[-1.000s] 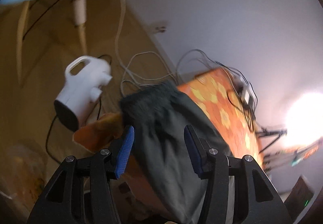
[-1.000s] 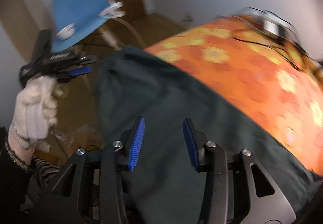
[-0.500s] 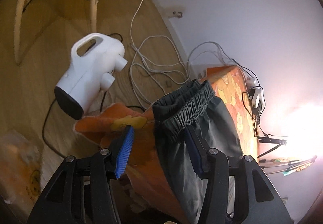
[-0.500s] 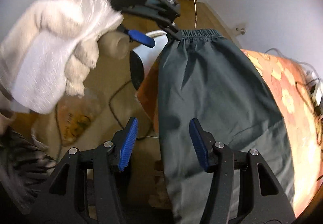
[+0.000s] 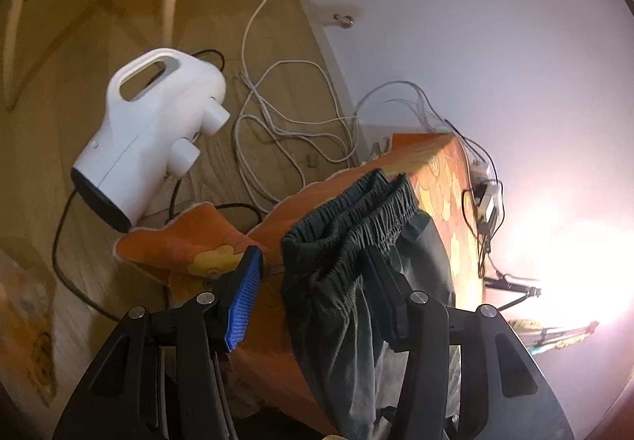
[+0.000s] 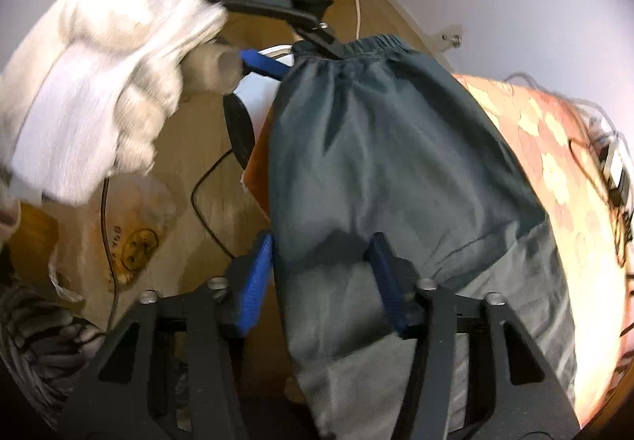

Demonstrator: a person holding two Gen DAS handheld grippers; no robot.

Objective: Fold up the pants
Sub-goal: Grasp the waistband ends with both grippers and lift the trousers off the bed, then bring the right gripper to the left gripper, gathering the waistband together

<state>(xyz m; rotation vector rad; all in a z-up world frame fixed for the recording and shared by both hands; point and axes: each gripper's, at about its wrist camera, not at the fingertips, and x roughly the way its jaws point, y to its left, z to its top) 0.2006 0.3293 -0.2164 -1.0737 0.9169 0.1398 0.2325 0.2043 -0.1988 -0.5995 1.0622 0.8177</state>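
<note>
Right wrist view: pants (image 6: 380, 162) run lengthwise away from the right gripper (image 6: 323, 275), jaws just narrowing astride the near edge (unpinched); left gripper (image 6: 305, 52), parted, straddles the far waistband.

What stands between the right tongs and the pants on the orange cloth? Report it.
Nothing visible. The right tongs hang directly over the dark pants with fabric between the fingers, which have just been closing but do not visibly pinch it. The left tongs straddle the waistband, out of the way.
</note>
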